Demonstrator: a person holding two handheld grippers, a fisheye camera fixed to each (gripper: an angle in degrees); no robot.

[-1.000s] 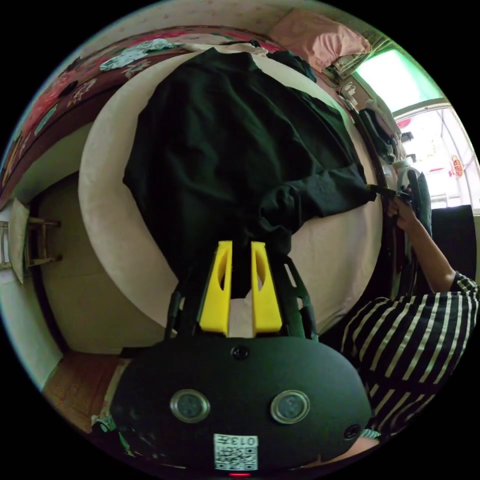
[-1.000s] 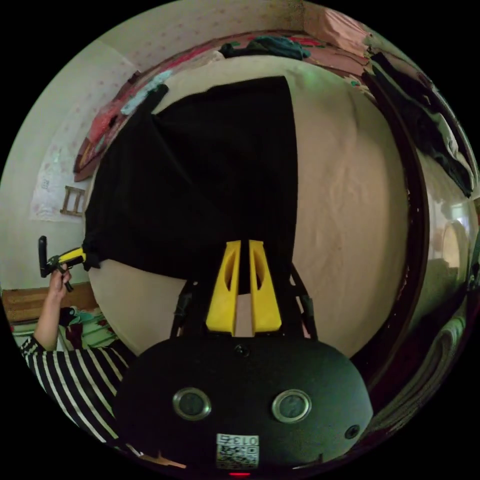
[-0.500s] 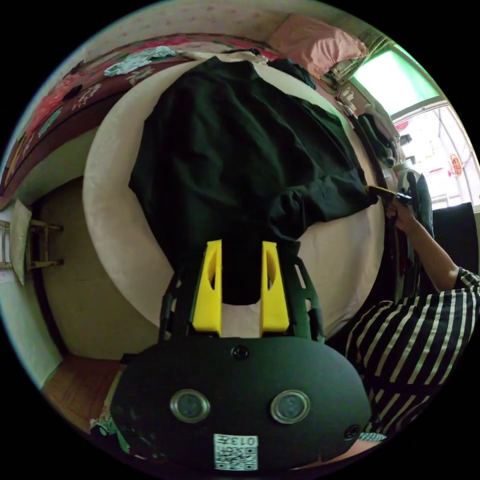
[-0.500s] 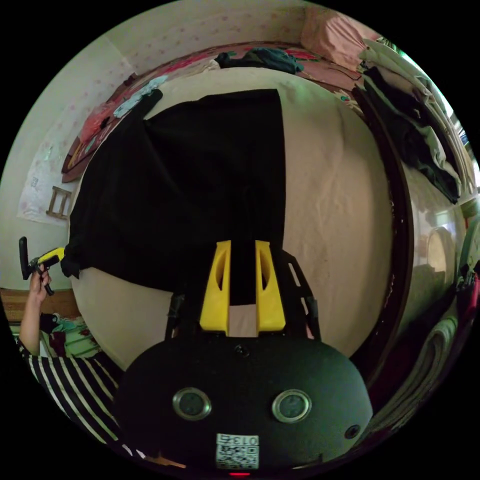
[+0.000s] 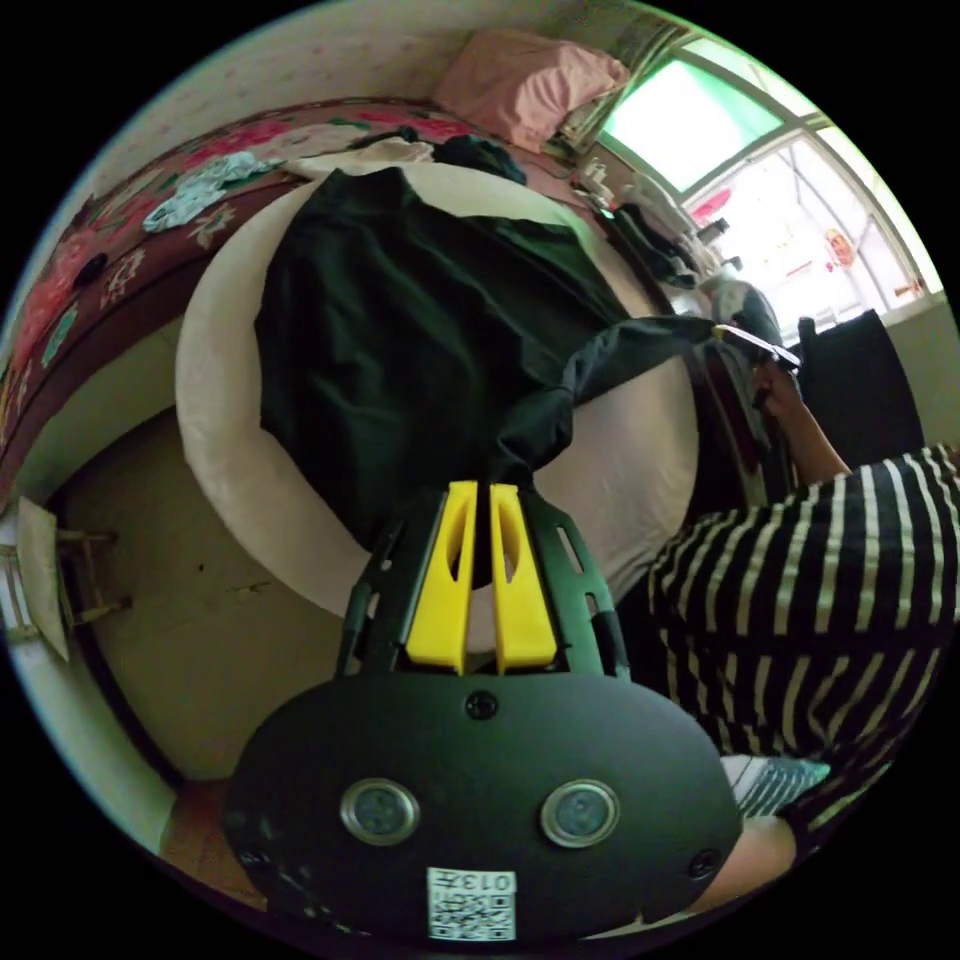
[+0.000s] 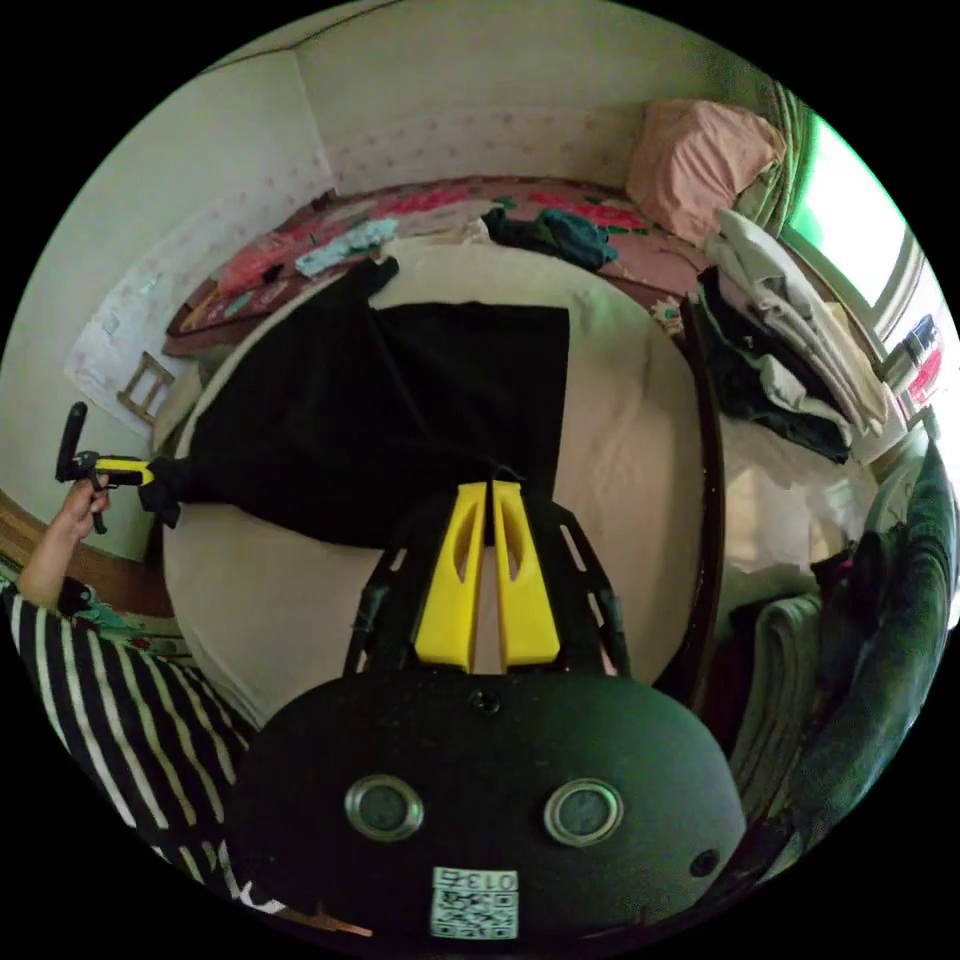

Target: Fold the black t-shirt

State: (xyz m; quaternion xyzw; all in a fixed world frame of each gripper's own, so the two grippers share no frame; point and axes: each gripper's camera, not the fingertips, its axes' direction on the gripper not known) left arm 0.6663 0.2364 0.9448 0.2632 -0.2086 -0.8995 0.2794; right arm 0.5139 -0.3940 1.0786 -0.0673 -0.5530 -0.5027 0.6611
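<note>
Left tool: the yellow two-jaw left tool [image 5: 478,500] sits at the lower centre of the left gripper view, jaws drawn narrow and pinching a bunched edge of the black cotton t-shirt [image 5: 400,320]. In the right gripper view it shows at the far left [image 6: 135,470], gripped by the person's hand [image 6: 80,497], with the shirt's corner in its tip.

Shirt: the t-shirt lies spread on the pale round mattress pad [image 5: 215,400], its body running from the two tools up toward the top of each frame; the near edge is lifted and stretched as a taut band between the two tools.

Key relation: the held edge runs left to right across both views, with the shirt's long axis crosswise to it and pointing away from the person. I judge that a fold would carry this edge away over the body, both tools together.

Right tool: the yellow two-jaw right tool [image 6: 487,505], lower centre of the right gripper view, is closed narrow on the other end of that edge; in the left gripper view it shows at the right [image 5: 745,340].

Surroundings: floral red bedspread [image 5: 120,270] at upper left, pink pillow [image 6: 700,160] at upper right, stacked folded clothes [image 6: 790,340] at right, striped sleeve [image 5: 820,600].

Obstacles: bare pad lies beside the shirt; nothing appears to block a fold.
</note>
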